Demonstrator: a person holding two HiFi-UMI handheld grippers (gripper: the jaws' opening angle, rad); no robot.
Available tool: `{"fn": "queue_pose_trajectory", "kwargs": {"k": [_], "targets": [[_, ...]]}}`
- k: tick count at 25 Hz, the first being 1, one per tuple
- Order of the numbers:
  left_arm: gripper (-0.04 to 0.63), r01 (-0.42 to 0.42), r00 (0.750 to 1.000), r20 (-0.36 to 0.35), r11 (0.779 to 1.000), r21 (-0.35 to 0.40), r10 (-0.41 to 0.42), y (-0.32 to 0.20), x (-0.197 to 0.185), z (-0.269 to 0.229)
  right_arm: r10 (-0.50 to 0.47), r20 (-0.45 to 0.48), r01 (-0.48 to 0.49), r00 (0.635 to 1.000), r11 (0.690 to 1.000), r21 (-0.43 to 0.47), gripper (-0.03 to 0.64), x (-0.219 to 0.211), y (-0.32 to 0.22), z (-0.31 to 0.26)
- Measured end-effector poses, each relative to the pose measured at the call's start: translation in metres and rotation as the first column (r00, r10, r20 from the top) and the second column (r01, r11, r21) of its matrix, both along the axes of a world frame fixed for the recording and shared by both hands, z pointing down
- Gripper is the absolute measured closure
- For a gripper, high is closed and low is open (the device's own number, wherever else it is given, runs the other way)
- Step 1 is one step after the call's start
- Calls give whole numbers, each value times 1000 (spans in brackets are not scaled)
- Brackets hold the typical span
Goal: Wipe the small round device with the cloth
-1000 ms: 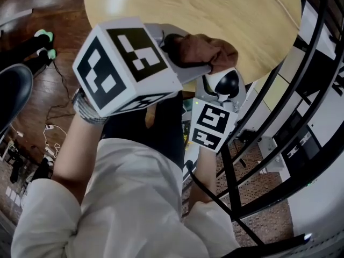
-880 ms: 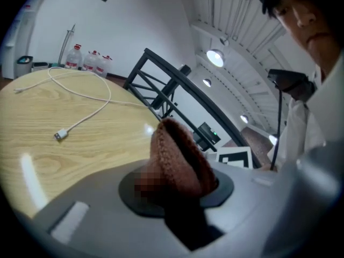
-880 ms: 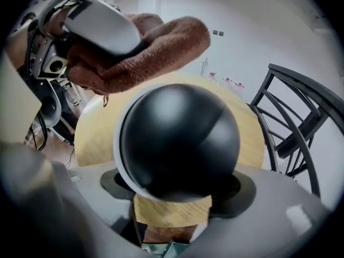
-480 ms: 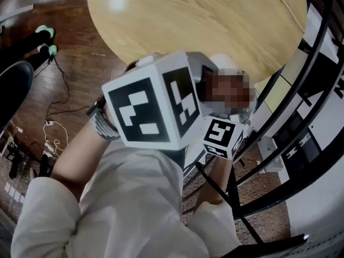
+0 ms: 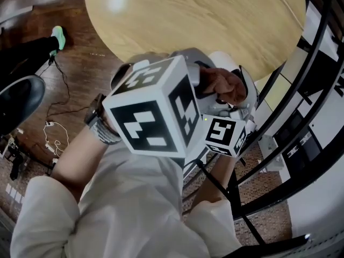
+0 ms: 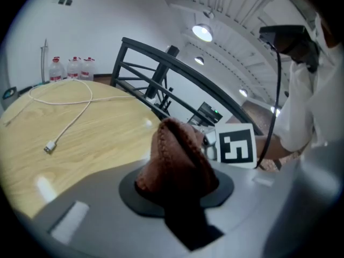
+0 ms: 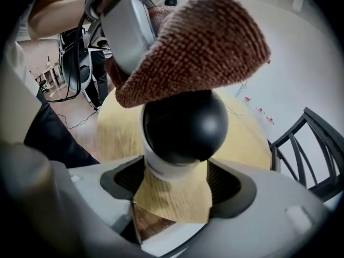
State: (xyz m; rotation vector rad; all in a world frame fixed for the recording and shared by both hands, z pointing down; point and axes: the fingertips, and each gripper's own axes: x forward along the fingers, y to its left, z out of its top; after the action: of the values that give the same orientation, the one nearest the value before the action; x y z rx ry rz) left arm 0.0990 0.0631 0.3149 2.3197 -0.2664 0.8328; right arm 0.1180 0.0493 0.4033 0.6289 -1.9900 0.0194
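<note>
Wiping stage: mid-stroke, I judge; the cloth (image 7: 204,42) lies across the crown of the small round device (image 7: 185,125).
Left gripper (image 6: 177,168): jaws pinched together on a bunched fold of the brown cloth, the loose part pushed forward.
Right gripper (image 7: 174,163): jaws closed on the device's white base, black dome pointing out.
Device location: held in the air off the edge of the round wooden table (image 5: 215,15), close to the person's body, not resting on the tabletop.
Change: over the last second the left gripper has rolled, so its marker cube (image 5: 153,109) now fills the middle of the head view. The dome that showed there is now covered by the cloth.
Meaning: the cloth has swept over the top, so the wipe is under way. In the right gripper view the dome's front and flanks are bare, so more passes look needed.
Bystander item: a white cable (image 6: 70,117) lies on the table, well apart.
</note>
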Motion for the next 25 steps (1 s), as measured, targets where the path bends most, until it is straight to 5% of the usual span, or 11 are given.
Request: {"fn": "queue_pose_trajectory", "kwargs": {"k": [10, 13, 20, 25], "targets": [[466, 100, 989, -97, 992, -78, -107, 2, -7, 4, -161, -27, 161, 987, 987, -7, 253, 19, 2, -1], [466, 125, 986, -101, 988, -89, -133, 4, -14, 5, -196, 31, 197, 980, 980, -18, 253, 11, 1, -6], [468, 154, 988, 33, 980, -124, -151, -2, -30, 43, -281, 57, 283, 958, 958, -33, 253, -5, 0, -2], [469, 89, 983, 167, 992, -95, -72, 3, -27, 72, -269, 83, 273, 960, 961, -42, 253, -17, 3, -2]]}}
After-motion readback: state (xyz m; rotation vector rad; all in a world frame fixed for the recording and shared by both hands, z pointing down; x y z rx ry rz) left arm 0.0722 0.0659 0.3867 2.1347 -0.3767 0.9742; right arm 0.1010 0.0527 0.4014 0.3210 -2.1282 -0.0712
